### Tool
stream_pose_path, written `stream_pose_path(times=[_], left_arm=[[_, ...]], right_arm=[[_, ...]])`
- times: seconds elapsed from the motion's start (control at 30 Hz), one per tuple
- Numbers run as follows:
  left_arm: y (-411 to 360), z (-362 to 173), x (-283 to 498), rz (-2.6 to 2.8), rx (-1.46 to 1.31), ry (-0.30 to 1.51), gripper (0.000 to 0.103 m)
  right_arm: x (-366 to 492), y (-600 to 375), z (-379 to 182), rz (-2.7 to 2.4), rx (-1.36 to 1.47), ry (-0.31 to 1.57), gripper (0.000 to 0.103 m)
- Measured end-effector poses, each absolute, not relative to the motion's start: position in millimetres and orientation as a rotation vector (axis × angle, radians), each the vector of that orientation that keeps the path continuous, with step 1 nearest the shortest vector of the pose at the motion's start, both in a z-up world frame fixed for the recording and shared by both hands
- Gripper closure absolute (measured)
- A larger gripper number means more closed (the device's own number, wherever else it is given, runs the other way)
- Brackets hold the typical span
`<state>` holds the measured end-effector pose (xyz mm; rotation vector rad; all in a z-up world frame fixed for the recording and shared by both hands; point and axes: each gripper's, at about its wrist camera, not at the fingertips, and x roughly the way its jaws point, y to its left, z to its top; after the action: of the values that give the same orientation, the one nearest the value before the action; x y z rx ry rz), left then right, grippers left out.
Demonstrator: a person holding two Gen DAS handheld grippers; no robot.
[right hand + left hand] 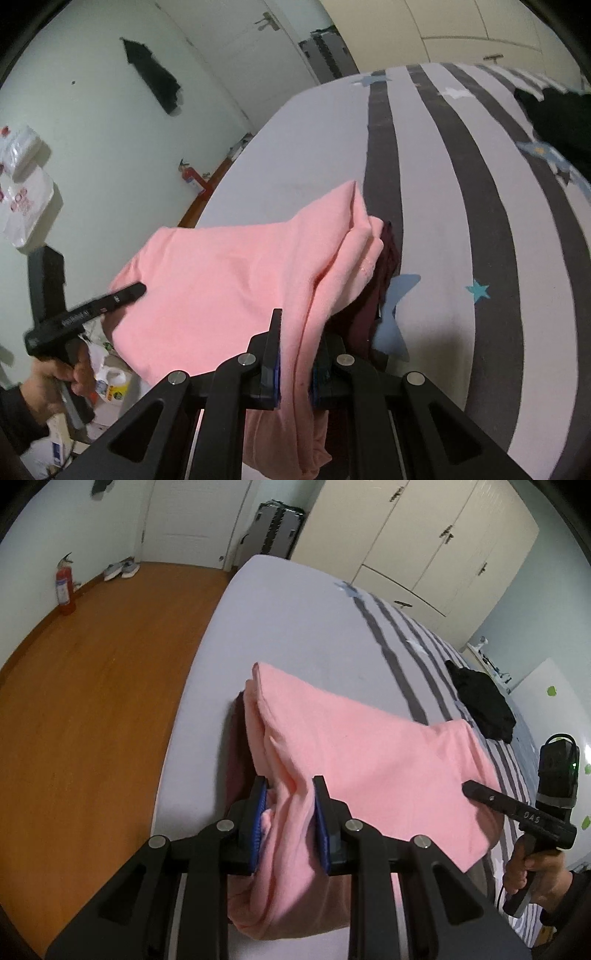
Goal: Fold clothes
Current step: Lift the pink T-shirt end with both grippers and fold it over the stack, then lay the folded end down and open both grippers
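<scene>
A pink garment [354, 746] with a dark maroon lining hangs stretched between both grippers above the bed. My left gripper [290, 794] is shut on one bunched end of it, cloth pinched between the blue pads. The right gripper [480, 790] shows at the garment's other side, held by a hand [532, 875]. In the right wrist view my right gripper [299, 332] is shut on the pink garment [229, 280], and the left gripper [133, 290] reaches the far edge, gripped by a hand [48, 380]. The far corner droops onto the sheet.
The bed [295, 627] has a grey sheet with dark stripes and stars. A black garment [480, 705] lies further along it. Wooden floor [92, 683], a red fire extinguisher [64, 587], shoes [122, 568], a suitcase [277, 528] and cream wardrobes [424, 535] surround the bed.
</scene>
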<state>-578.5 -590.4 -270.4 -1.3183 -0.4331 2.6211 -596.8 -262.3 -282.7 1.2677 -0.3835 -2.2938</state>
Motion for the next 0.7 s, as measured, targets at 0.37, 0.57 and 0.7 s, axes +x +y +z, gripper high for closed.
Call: stream_pose_path(times=[0.37,0.57,0.7], left_arm=[[-592,-263,-556,2.796,-1.291,-0.365,0.050],[-569,-232,-551,2.981,-1.246,-0.032,0.048],[-546,-202,-563,2.964,-1.087,-0.049,0.053]], right_arm=[[-596,-244,-284,-2.324,1.269,-0.319,0.067],[-593,-253,-266,-2.440,1.221,-0.190,0.062],[-592,-274,-243,-2.516,1.137,-0.070,0.062]])
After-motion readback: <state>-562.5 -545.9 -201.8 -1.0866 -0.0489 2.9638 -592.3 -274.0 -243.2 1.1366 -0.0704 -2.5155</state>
